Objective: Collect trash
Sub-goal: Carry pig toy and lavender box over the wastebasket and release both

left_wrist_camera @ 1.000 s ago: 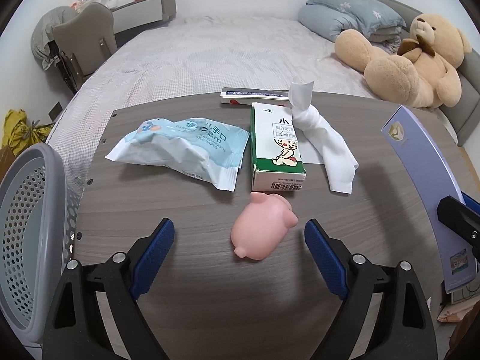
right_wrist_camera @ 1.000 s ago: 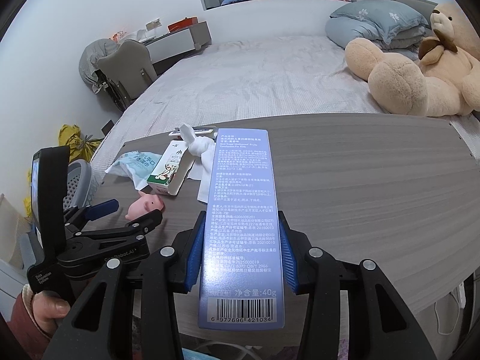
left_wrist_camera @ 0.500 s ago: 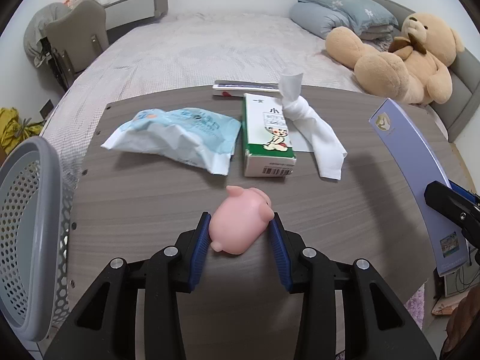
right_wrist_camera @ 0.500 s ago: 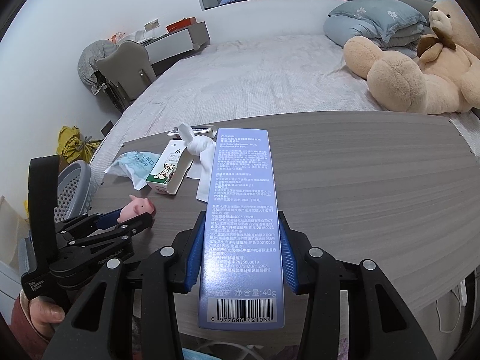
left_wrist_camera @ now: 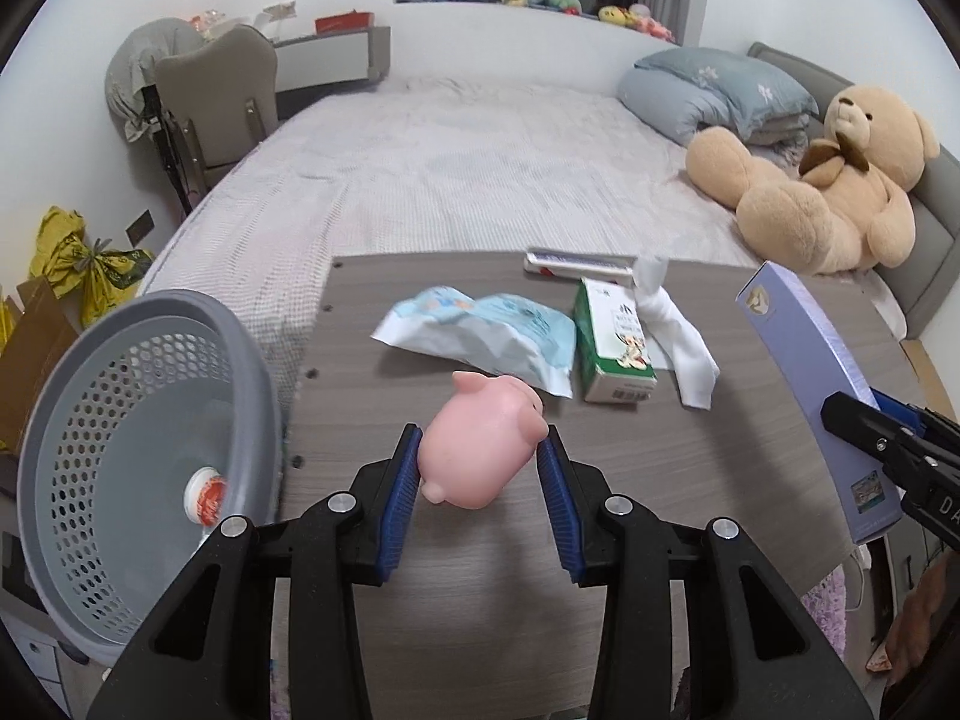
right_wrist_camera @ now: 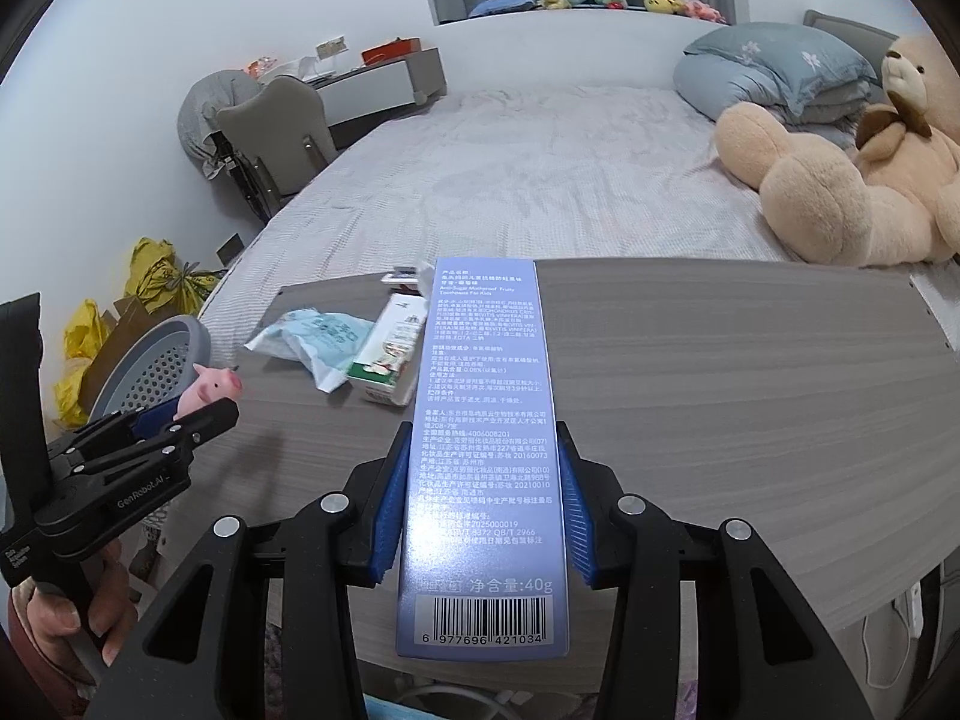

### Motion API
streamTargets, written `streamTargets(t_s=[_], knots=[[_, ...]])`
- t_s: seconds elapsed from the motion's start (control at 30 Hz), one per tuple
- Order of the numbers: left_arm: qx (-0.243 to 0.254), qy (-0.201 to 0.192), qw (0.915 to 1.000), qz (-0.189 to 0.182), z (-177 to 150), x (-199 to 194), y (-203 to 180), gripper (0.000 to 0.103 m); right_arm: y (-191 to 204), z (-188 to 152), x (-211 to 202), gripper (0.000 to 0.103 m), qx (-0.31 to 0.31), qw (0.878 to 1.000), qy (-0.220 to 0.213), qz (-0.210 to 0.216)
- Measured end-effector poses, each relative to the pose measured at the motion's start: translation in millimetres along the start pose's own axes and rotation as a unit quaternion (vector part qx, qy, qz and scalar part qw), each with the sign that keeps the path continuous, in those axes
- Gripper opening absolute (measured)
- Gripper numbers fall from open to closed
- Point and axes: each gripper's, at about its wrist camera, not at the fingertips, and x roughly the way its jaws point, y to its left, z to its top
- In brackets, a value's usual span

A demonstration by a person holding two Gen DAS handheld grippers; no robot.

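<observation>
The left gripper (left_wrist_camera: 480,468) is clamped on a pink pig toy (left_wrist_camera: 483,447), its 2 blue pads pressing the toy's flanks after the jaws have just been closing on it. The pig's snout points toward 1 o'clock and it sits clear of the wooden tabletop (left_wrist_camera: 480,570). From the right wrist view the pig (right_wrist_camera: 213,390) shows at 9 o'clock, poking out of the left gripper (right_wrist_camera: 198,414), with a hand (right_wrist_camera: 78,606) on the handle below.

The right gripper (right_wrist_camera: 480,510) is clamped on a tall purple toothpaste box (right_wrist_camera: 483,450), barcode end nearest the camera, the box running up toward 12 o'clock. In the left wrist view the same box (left_wrist_camera: 822,396) stands tilted at 3 o'clock.

A grey perforated basket (left_wrist_camera: 72,396) sits at 9 o'clock off the tabletop's edge, tipped toward the camera, with 1 small white-and-red cup (left_wrist_camera: 204,495) inside it.

On the tabletop toward 12 o'clock lie a crumpled pale-blue wipes packet (left_wrist_camera: 480,333), a green-and-white carton (left_wrist_camera: 612,348) just beside it, a twisted white tissue (left_wrist_camera: 678,324) touching the carton's right side, and a flat red-and-white pack (left_wrist_camera: 576,264) at the far edge.

Beyond is a bed (left_wrist_camera: 468,180) with a teddy bear (left_wrist_camera: 828,180) at 2 o'clock.
</observation>
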Motion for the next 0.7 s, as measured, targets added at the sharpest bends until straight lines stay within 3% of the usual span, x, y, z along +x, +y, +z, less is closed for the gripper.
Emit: streamTargets(t_s=[0.33,0.7], knots=[[-0.039,-0.026,0.9984,0.032,2,-31,62,0.039,73,25,12,0.043,-0.045,0.998,-0.007,0.051],[-0.090,-0.022,0.9924,0.080,-6,-40,138,0.039,164,43,41,0.043,-0.113,0.987,0.010,0.109]])
